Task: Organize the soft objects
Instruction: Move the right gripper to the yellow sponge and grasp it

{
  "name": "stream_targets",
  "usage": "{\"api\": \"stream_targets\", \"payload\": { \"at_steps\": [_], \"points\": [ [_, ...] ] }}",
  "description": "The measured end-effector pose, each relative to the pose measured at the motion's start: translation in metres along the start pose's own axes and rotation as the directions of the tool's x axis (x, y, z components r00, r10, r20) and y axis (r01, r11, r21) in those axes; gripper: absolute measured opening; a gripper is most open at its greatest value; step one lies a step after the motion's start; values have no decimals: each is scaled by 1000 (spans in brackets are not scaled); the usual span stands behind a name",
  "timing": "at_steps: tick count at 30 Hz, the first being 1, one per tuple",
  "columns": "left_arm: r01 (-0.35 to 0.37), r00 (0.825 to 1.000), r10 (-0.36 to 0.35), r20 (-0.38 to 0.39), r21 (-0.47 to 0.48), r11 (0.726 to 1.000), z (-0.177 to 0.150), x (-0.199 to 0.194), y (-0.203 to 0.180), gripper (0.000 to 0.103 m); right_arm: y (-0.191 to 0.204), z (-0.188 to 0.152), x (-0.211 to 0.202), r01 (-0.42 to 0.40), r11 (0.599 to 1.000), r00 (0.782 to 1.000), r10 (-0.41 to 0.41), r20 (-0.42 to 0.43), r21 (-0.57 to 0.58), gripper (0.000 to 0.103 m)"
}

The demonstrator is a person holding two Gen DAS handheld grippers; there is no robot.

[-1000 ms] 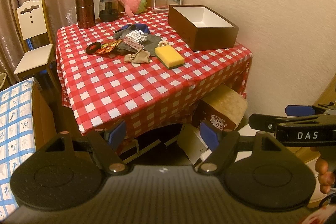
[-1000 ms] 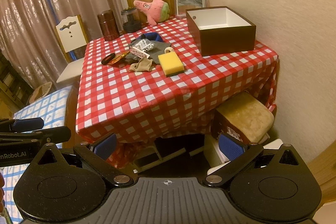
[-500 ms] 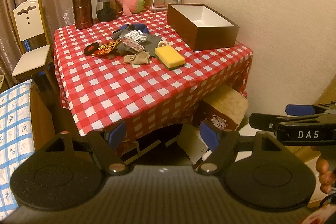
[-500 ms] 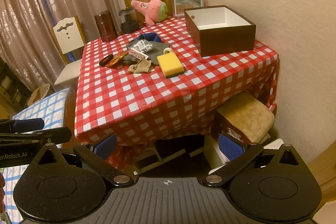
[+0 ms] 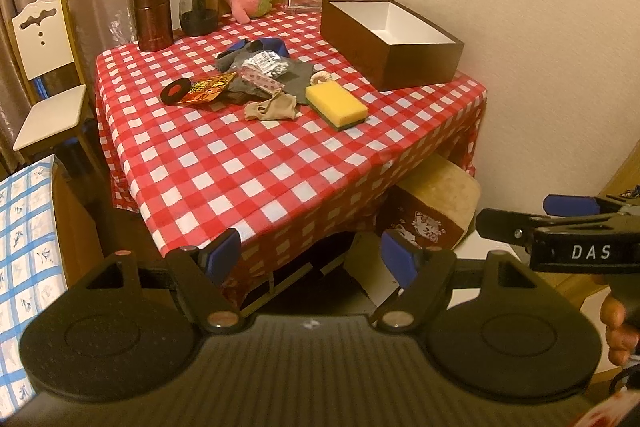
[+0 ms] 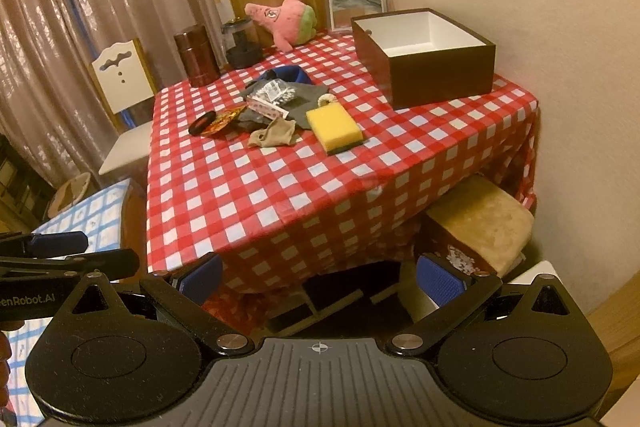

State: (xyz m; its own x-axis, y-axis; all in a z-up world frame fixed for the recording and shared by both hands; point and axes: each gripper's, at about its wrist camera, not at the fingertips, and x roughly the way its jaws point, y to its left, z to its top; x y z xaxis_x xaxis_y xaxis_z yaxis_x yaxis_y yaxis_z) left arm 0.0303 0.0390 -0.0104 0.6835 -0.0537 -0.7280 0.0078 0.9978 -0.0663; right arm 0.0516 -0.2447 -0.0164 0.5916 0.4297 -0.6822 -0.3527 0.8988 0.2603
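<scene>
Both grippers — left (image 5: 311, 253) and right (image 6: 320, 279) — are held wide open and empty, short of the table (image 5: 256, 163). The sponge (image 5: 336, 104) and sock (image 5: 272, 109) lie mid-table, near the box (image 5: 416, 59).

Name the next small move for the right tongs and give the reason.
Probably carry the right tongs forward over the table edge toward the yellow sponge. Both tongs are open, empty and short of the table; the sponge is the nearest soft item, lying clear of the pile, and the brown box beside it is open.
</scene>
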Motion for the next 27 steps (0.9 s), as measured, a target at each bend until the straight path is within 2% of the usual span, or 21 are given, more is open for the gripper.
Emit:
{"api": "stream_targets", "payload": {
  "at_steps": [14, 27],
  "points": [
    [-29, 999, 29, -15, -8, 1000, 20, 16, 56, 76, 44, 13, 35, -8, 1000, 1000, 8, -10, -19, 103],
    [-39, 998, 39, -43, -3, 999, 44, 57, 74, 76, 47, 33, 70, 0, 1000, 1000, 0, -28, -24, 103]
  ]
}}
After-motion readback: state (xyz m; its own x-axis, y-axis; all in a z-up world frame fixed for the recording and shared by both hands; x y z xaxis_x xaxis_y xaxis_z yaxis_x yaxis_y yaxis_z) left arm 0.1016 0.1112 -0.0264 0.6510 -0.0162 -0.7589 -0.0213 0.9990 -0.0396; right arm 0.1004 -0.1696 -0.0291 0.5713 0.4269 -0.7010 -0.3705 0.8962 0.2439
